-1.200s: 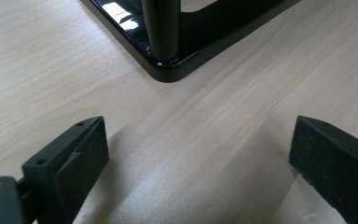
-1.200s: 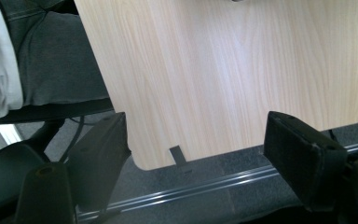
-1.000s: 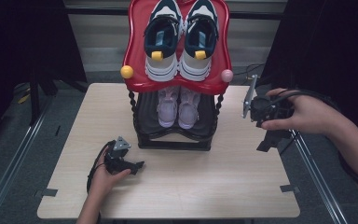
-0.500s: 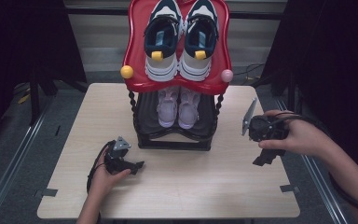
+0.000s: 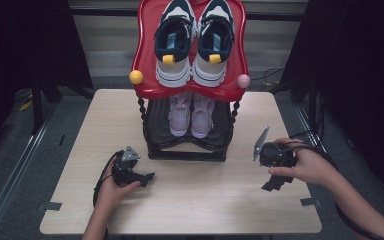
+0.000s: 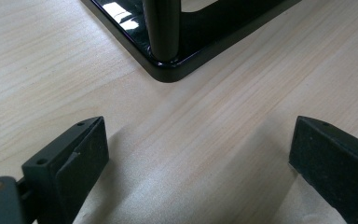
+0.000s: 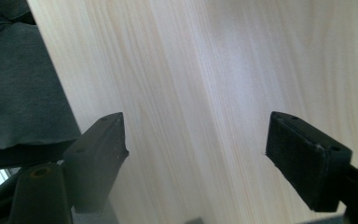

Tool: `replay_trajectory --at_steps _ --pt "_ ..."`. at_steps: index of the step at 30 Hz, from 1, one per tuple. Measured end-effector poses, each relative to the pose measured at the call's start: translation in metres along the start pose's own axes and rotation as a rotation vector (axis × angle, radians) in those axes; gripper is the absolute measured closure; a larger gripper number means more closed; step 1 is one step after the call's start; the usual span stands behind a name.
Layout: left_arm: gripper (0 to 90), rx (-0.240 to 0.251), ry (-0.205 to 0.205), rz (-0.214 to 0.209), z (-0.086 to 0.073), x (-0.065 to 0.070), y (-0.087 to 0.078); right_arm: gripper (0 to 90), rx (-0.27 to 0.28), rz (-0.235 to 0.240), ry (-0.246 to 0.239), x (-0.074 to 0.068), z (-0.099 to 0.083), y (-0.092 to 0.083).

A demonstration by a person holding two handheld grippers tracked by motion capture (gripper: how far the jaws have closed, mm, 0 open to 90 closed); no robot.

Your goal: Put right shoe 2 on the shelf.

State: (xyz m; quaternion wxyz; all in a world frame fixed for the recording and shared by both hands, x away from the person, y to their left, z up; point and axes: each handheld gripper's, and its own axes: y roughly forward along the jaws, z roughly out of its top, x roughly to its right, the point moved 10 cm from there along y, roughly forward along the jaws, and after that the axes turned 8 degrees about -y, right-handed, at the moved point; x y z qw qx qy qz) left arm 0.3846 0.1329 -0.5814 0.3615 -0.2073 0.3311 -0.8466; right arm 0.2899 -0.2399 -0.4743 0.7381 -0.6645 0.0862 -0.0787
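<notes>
Right now the two-tier shoe rack [image 5: 187, 150] stands at the far middle of the wooden table [image 5: 190, 200]. Its red top shelf [image 5: 142, 60] carries a pair of navy-and-white sneakers [image 5: 192, 40], heels toward the person, a small yellow tab at each heel. Down on the black lower shelf [image 5: 152, 120] sits a pair of pale pink shoes [image 5: 192, 115], side by side and partly shaded by the red shelf above. A yellow knob [image 5: 136, 77] and a pink knob [image 5: 243, 80] mark the red shelf's front corners.

The sneakers' toes are cut off at the top edge of the high view, and the pink shoes' far ends are lost in shadow. In the left gripper view just one glossy black corner of the rack's base [image 6: 168, 70] shows, with a post rising from it.

On to the claws: the left gripper [image 5: 147, 176] rests low on the table, just in front of the rack's left front corner, jaws spread wide with bare wood between them. The right gripper [image 5: 276, 184] hangs in the person's hand near the table's right edge, well apart from the rack, jaws wide too, nothing between them but tabletop.
</notes>
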Motion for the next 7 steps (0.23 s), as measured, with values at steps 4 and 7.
replay_trajectory --at_steps 4,7 --pt "4.1 0.001 -0.001 -0.001 0.000 0.000 0.000 18.8 0.011 0.016 0.025 -0.002 -0.002 0.021" --pt "4.1 0.000 0.000 0.000 0.000 0.000 0.000 18.4 0.027 0.022 0.037 -0.002 -0.005 0.031"
